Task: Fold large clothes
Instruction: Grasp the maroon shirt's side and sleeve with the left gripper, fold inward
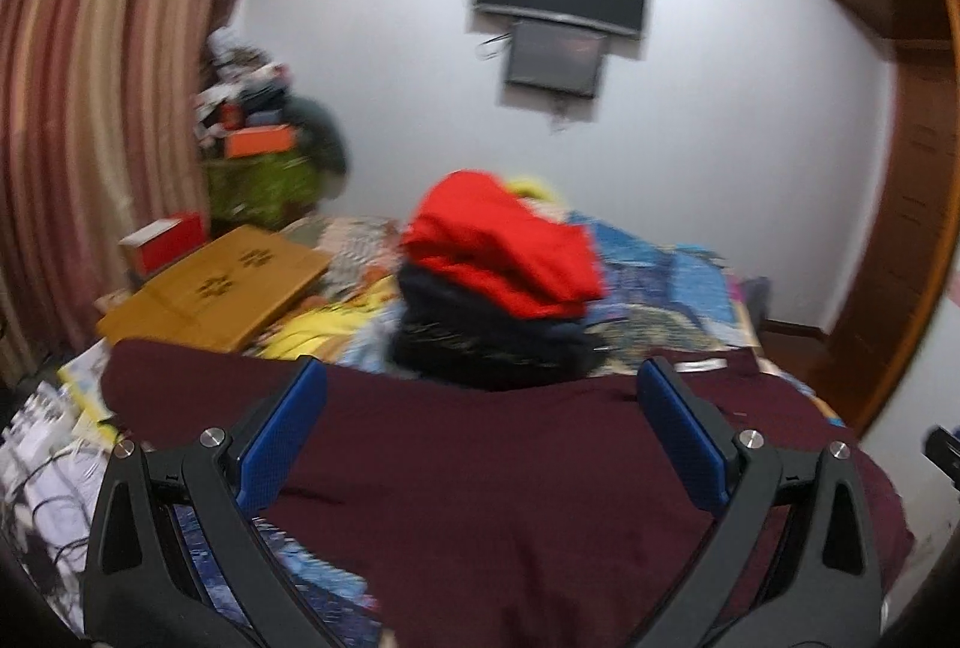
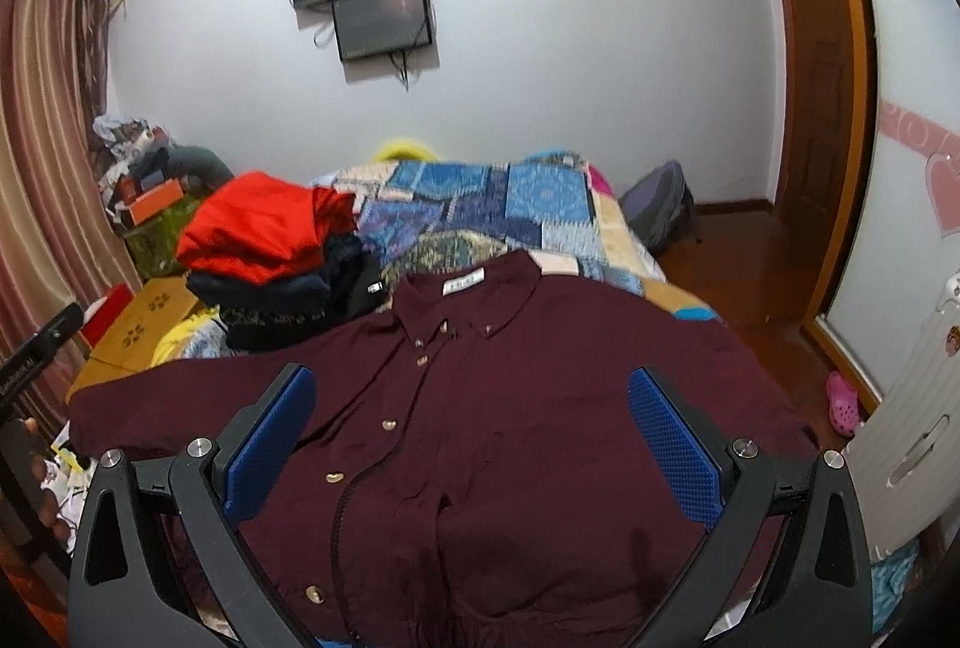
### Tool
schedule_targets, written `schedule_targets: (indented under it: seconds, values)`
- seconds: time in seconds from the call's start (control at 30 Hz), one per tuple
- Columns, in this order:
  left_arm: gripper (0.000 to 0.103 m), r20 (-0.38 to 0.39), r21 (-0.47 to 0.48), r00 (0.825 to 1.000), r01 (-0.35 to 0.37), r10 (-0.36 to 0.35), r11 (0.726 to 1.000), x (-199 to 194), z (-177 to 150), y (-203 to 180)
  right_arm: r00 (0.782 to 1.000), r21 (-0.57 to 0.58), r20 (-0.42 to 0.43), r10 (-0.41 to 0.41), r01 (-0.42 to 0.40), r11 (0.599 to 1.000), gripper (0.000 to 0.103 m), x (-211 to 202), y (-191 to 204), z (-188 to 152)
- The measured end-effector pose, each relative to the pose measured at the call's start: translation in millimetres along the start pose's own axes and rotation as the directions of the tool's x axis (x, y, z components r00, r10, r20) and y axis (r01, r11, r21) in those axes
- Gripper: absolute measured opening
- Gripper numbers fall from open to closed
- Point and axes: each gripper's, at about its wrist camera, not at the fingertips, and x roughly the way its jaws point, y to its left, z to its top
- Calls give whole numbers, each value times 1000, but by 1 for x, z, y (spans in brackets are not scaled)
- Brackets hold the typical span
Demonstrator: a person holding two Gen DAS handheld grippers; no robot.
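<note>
A maroon button-up shirt [image 2: 510, 408] lies spread face up on the bed, collar toward the far end and both sleeves out to the sides. The same shirt [image 1: 480, 468] fills the lower half of the left wrist view. My right gripper [image 2: 471, 384] hovers open over the shirt's chest, nothing between its blue pads. My left gripper [image 1: 483, 378] is open above the shirt's left part, also holding nothing. Just beyond the shirt's left shoulder sits a pile of folded clothes [image 2: 270, 240], red on top of dark garments.
A patchwork quilt [image 2: 480, 210] covers the bed. A wooden lap desk [image 1: 216, 288] and a red box [image 1: 162, 240] lie at the bed's left side, with a cluttered shelf [image 1: 252, 132] and striped curtain [image 1: 90, 108] behind. A backpack [image 2: 660, 207] and pink shoe [image 2: 843, 402] are on the floor at right.
</note>
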Motion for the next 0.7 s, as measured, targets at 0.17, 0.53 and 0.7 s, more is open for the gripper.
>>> schedule_targets:
  seconds: [0.17,0.53,0.7]
  values:
    - [103,-94,-90,977,-201,192,976,35,-6,62,998,-2,-63,-22,22,1000,103,23,-2,5]
    - [102,-414,-454,878,-427,240,782,102,-65,224,987,4,-145,-68,69,998,103,64,5,16]
    - [90,-516,-554,850,-426,106,716,129,-108,267,981,-40,-177,-76,70,997,103,83,19,16]
